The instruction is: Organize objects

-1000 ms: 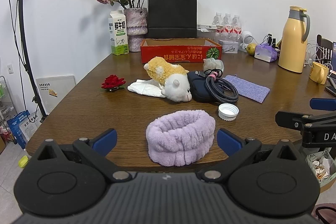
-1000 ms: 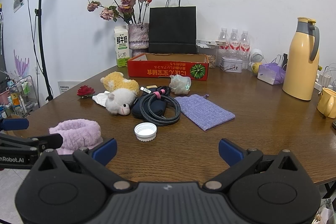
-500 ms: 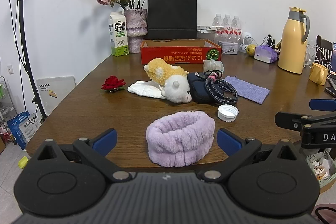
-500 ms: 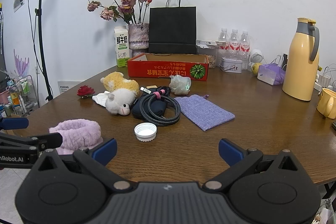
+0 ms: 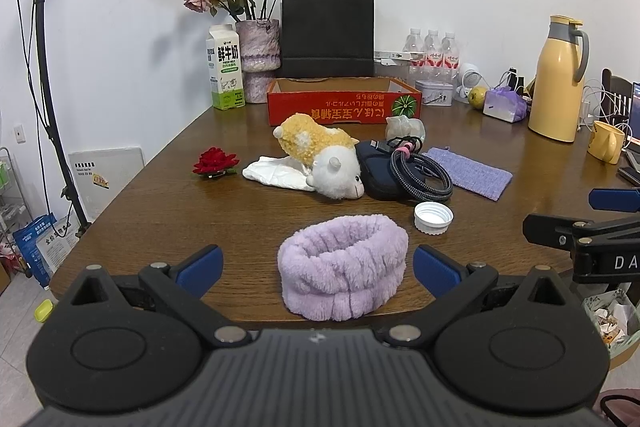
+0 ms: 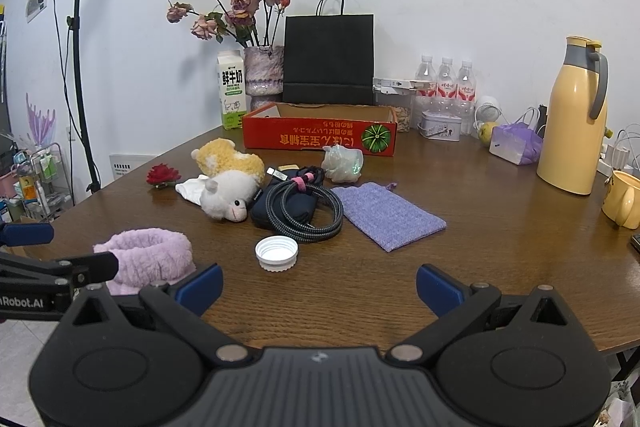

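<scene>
Left wrist view shows the purple plush headband lying dead ahead between the left gripper's spread, empty jaws, nearer than the likewise open right gripper.

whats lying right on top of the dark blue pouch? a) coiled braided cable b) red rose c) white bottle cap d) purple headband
A: the coiled braided cable rests on the dark blue pouch; the white bottle cap sits apart on the table.
</scene>
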Demonstrator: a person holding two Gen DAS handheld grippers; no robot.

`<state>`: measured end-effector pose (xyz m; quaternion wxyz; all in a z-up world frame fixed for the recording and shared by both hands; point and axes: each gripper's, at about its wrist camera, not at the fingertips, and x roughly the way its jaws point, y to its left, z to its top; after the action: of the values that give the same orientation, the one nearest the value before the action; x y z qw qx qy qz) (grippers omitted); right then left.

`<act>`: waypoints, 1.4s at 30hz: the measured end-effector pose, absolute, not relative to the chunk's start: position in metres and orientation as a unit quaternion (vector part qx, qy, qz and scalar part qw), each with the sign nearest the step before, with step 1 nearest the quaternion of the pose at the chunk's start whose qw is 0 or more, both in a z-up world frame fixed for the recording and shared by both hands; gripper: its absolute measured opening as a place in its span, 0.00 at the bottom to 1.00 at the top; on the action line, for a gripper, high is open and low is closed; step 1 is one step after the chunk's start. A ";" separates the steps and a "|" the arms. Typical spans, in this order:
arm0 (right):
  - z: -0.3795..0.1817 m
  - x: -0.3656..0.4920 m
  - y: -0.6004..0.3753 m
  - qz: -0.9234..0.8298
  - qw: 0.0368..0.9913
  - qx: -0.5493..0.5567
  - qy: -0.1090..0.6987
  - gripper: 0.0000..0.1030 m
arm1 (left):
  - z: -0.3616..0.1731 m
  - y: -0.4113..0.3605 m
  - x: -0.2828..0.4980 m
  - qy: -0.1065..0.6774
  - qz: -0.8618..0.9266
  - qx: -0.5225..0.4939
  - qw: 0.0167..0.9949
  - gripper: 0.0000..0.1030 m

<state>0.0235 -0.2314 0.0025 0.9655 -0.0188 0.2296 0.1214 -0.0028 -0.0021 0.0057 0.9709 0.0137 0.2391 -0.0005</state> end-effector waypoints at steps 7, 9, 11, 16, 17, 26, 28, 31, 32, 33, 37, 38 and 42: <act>0.003 0.024 -0.232 0.121 0.966 -0.019 0.229 1.00 | 0.005 -0.002 -0.004 0.238 -0.002 0.013 0.971 1.00; 0.002 0.024 -0.231 0.121 0.966 -0.019 0.230 1.00 | 0.006 -0.002 -0.003 0.238 -0.002 0.013 0.971 1.00; 0.002 0.024 -0.231 0.121 0.966 -0.019 0.230 1.00 | 0.006 -0.002 -0.003 0.238 -0.002 0.013 0.971 1.00; 0.003 0.023 -0.231 0.119 0.965 -0.023 0.231 1.00 | 0.004 -0.001 -0.003 0.239 -0.003 0.012 0.971 1.00; 0.003 0.023 -0.231 0.119 0.965 -0.024 0.231 1.00 | 0.005 -0.002 -0.003 0.239 -0.004 0.011 0.971 1.00; -0.003 0.024 -0.230 0.119 0.965 -0.028 0.232 1.00 | -0.003 -0.003 -0.001 0.247 -0.010 0.013 0.969 1.00; -0.004 0.025 -0.230 0.119 0.965 -0.028 0.233 1.00 | -0.005 -0.005 0.001 0.251 -0.012 0.016 0.968 1.00; -0.008 0.027 -0.229 0.122 0.963 -0.031 0.237 1.00 | -0.010 -0.008 0.007 0.262 -0.023 0.021 0.965 1.00; -0.009 0.028 -0.229 0.124 0.963 -0.032 0.239 1.00 | -0.013 -0.010 0.009 0.266 -0.025 0.022 0.963 1.00; -0.010 0.030 -0.228 0.125 0.962 -0.033 0.240 1.00 | -0.015 -0.010 0.012 0.270 -0.026 0.021 0.962 1.00; -0.016 0.035 -0.228 0.128 0.961 -0.036 0.244 1.00 | -0.022 -0.010 0.025 0.283 -0.019 0.018 0.959 1.00; -0.017 0.037 -0.228 0.129 0.960 -0.035 0.246 1.00 | -0.024 -0.010 0.029 0.285 -0.016 0.016 0.958 1.00; -0.023 0.046 -0.228 0.134 0.958 -0.035 0.252 1.00 | -0.030 -0.011 0.043 0.290 -0.007 0.012 0.957 1.00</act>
<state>0.0460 -0.2275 -0.0226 0.9578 -0.0347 0.2522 0.1337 0.0428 -0.0111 -0.0300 0.9570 0.0122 0.2899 -0.0066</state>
